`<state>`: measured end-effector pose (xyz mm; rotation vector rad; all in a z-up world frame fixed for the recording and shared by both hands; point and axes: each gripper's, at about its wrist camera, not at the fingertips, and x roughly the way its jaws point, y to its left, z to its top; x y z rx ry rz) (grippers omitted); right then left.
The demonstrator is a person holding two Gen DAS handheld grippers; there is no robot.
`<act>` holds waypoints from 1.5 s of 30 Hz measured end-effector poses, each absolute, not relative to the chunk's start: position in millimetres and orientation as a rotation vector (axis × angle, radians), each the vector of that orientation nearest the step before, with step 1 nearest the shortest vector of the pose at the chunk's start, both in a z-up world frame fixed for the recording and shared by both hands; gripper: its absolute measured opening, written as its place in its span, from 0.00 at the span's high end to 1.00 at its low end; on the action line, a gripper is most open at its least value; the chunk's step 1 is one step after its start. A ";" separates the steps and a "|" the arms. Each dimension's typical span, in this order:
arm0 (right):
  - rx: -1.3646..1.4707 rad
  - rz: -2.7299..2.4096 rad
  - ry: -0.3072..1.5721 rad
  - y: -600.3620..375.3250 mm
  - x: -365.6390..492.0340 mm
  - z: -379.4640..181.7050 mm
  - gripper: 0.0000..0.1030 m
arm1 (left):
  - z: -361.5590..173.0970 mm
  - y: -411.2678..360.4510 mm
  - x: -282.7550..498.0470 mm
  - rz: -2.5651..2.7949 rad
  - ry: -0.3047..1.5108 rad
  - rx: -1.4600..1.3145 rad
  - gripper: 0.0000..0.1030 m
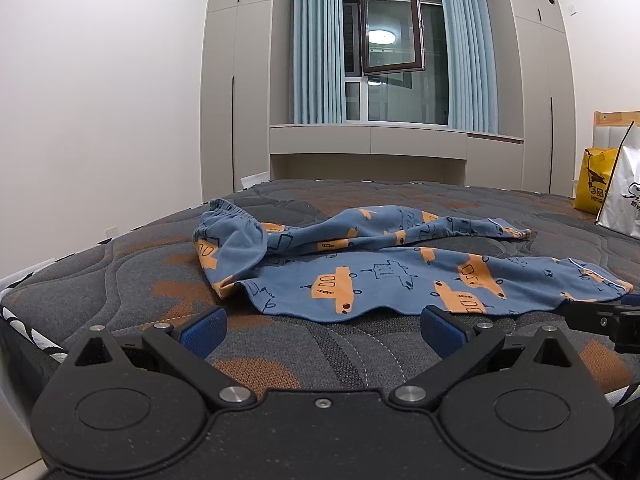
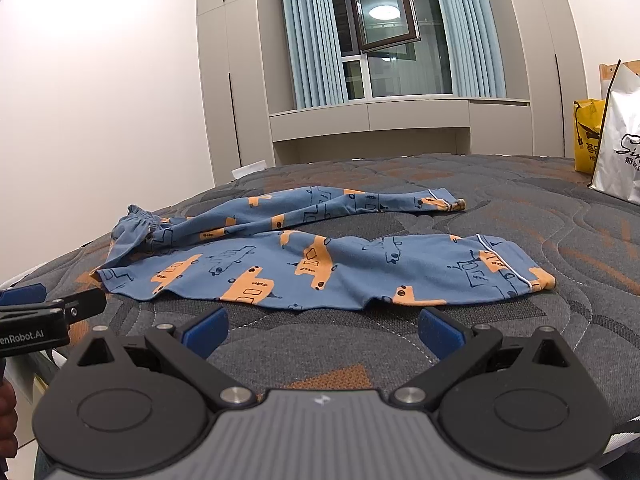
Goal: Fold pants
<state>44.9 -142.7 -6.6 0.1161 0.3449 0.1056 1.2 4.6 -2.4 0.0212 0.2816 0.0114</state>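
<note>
The pants [image 1: 360,268] lie spread on the quilted mattress [image 1: 120,280] just ahead of the left gripper [image 1: 324,330], whose two blue-padded fingers [image 1: 204,332] stand wide apart with nothing between them. The nearer leg runs crosswise in front of that claw, its wavy lower hem close beyond the fingertips but not touching them, and the gathered waistband [image 1: 228,210] sits ahead and to the claw's left, partly turned over on itself. The farther leg stretches away behind the near one toward the claw's right, ending in a narrow cuff (the orange car print runs over both legs). From the right wrist view the same pants [image 2: 320,268] lie directly ahead of the right gripper [image 2: 322,332], which is likewise spread open and empty, blue pads [image 2: 440,332] hovering near the fabric's front edge. The near leg's cuff [image 2: 532,276] with its white piping lies ahead and to this claw's right; the waistband [image 2: 140,220] is off to its left and farther away. The left gripper [image 2: 52,312] shows at the left edge of this view, beside the pants' near-left corner, whether touching it I cannot tell. Well beyond the pants, to the right, a white shopping bag [image 2: 620,152] and a yellow bag [image 2: 586,136] stand on the mattress [image 2: 560,220].
</note>
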 end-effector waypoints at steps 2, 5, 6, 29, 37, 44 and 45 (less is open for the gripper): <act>0.118 0.105 0.348 -143.0 45.2 -7.0 0.00 | -2.3 4.8 1.6 0.013 0.283 0.020 0.00; 0.118 0.104 0.350 -143.4 45.6 -6.8 0.00 | -2.1 4.7 1.3 0.013 0.282 0.020 0.00; 0.118 0.105 0.350 -143.3 45.5 -6.9 0.00 | -2.1 4.8 1.3 0.013 0.282 0.020 0.00; 0.114 0.107 0.363 -142.7 45.6 -8.4 0.00 | -2.9 6.5 2.0 0.013 0.293 0.017 0.00; 0.114 0.108 0.362 -142.7 45.2 -8.4 0.00 | -3.2 6.4 2.2 0.013 0.294 0.017 0.00; 0.115 0.106 0.384 -142.4 45.5 -10.9 0.00 | -5.6 7.1 5.2 0.006 0.319 0.012 0.00; 0.119 0.107 0.388 -142.8 45.7 -11.1 0.00 | -5.5 7.1 5.8 0.005 0.323 0.012 0.00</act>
